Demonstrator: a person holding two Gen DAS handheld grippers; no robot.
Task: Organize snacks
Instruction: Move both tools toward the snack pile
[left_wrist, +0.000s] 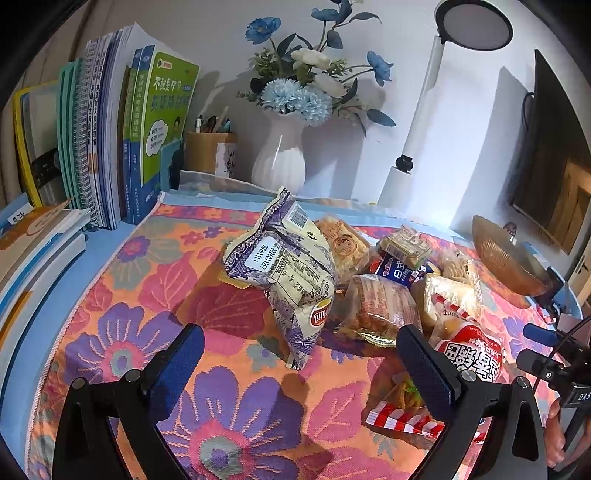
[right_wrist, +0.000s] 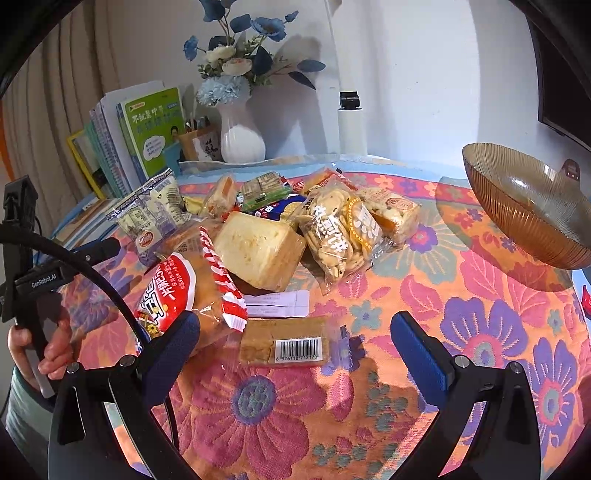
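A pile of wrapped snacks lies on the flowered cloth (left_wrist: 229, 424). A purple and cream chip bag (left_wrist: 288, 266) stands just ahead of my open, empty left gripper (left_wrist: 306, 365). A red and white bread bag (left_wrist: 469, 354) lies by its right finger. In the right wrist view my right gripper (right_wrist: 295, 350) is open and empty, with a small barcode-labelled cake bar (right_wrist: 291, 345) between its fingers. Beyond lie the red bread bag (right_wrist: 170, 291), a sponge cake (right_wrist: 258, 254) and a cracker bag (right_wrist: 340, 236). An amber glass bowl (right_wrist: 524, 206) stands at the right.
Books (left_wrist: 110, 140) stand at the back left, with a pen cup (left_wrist: 208, 151), a white vase of blue flowers (left_wrist: 280, 155) and a white lamp post (left_wrist: 413, 140) along the back wall. A dark screen (left_wrist: 554, 155) is at the right. A white paper slip (right_wrist: 277, 302) lies on the cloth.
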